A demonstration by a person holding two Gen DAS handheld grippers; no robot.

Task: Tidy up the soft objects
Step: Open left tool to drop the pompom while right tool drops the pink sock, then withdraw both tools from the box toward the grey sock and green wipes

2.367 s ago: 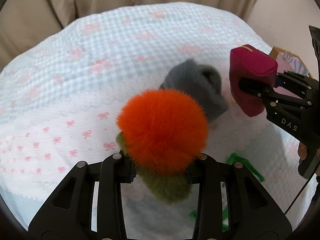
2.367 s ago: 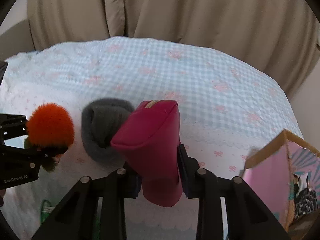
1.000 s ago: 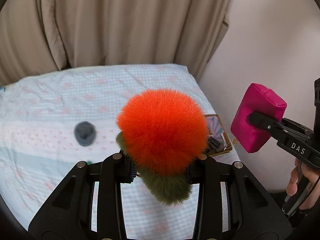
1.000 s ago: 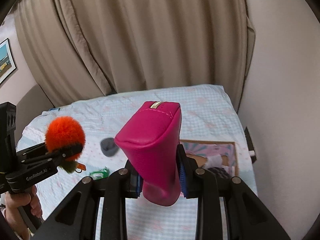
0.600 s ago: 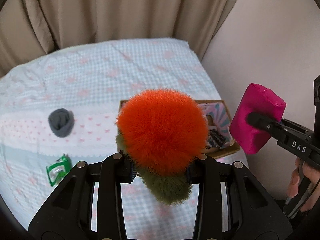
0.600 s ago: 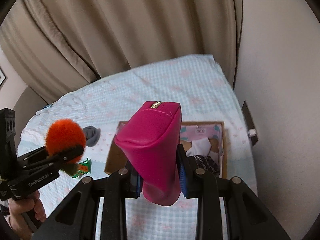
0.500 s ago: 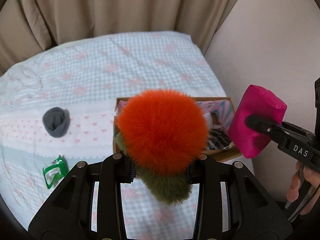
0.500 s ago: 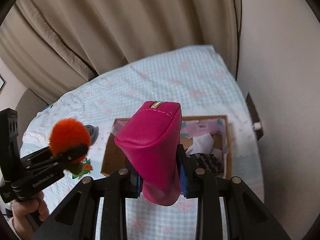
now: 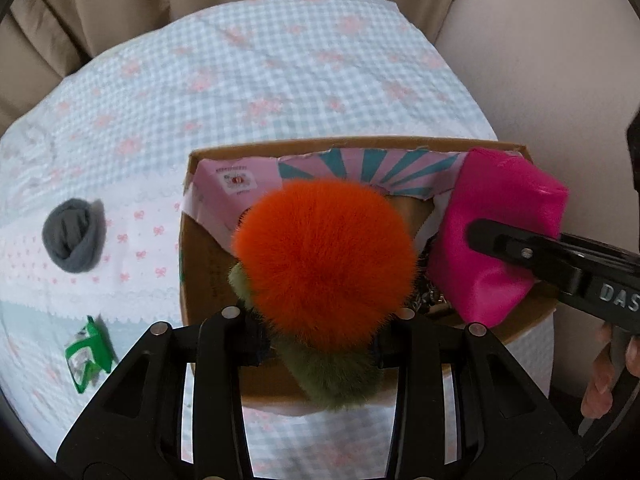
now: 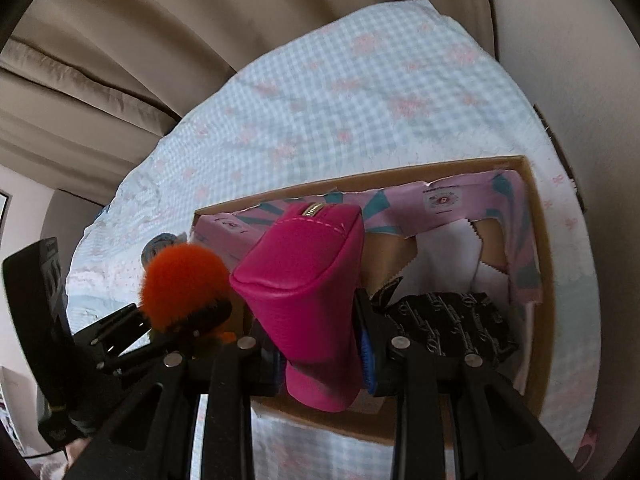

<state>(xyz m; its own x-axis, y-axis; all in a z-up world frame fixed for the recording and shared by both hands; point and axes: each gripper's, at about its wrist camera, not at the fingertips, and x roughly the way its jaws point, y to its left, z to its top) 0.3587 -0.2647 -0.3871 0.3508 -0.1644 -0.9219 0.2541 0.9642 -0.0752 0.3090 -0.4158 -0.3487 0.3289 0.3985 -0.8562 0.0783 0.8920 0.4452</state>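
Soft, even daylight; strong fisheye bending, dark vignetted corners, slight blur.

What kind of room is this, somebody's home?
Most likely a bedroom at home: a bed with a checked, bow-printed bedspread, long beige curtains behind it, and a cardboard box of belongings lying on the bed.

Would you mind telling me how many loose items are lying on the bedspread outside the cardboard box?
2: a rolled grey sock left of the cardboard box, and a green packet nearer the camera, below the sock. The grippers and box may hide others.
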